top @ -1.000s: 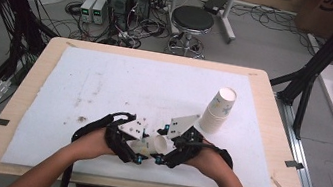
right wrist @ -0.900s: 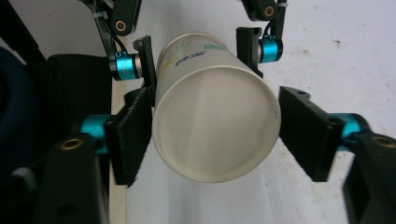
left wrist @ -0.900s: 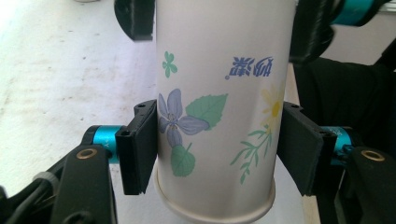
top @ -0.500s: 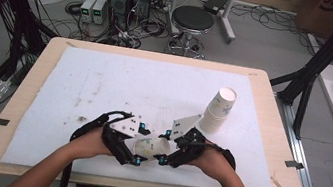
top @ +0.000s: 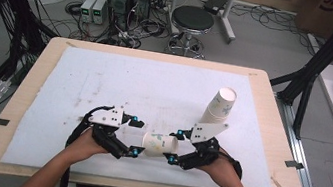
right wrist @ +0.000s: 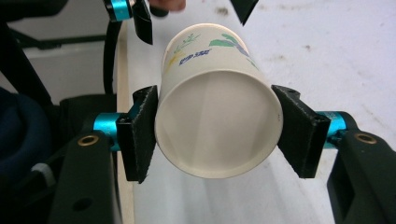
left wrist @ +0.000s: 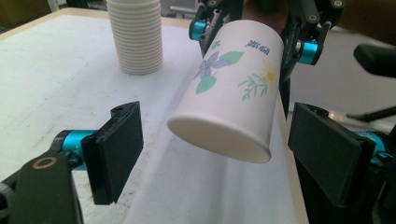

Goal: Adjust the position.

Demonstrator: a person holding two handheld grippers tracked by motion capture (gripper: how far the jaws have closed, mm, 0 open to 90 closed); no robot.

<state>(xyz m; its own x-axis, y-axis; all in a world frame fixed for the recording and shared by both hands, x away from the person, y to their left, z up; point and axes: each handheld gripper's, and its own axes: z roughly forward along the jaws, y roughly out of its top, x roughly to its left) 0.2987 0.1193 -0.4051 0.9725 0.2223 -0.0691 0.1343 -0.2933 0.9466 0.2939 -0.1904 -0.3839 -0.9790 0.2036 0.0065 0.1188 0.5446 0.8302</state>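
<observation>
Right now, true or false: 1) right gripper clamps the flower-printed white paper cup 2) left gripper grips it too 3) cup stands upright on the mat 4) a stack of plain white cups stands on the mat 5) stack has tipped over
1) True: the right gripper has its pads pressed on the flower-printed white paper cup.
2) False: the left gripper is open, its jaws apart from the cup.
3) False: it is held on its side.
4) True: the stack of plain white cups stands on the white foam mat.
5) False: it stands upright.
</observation>
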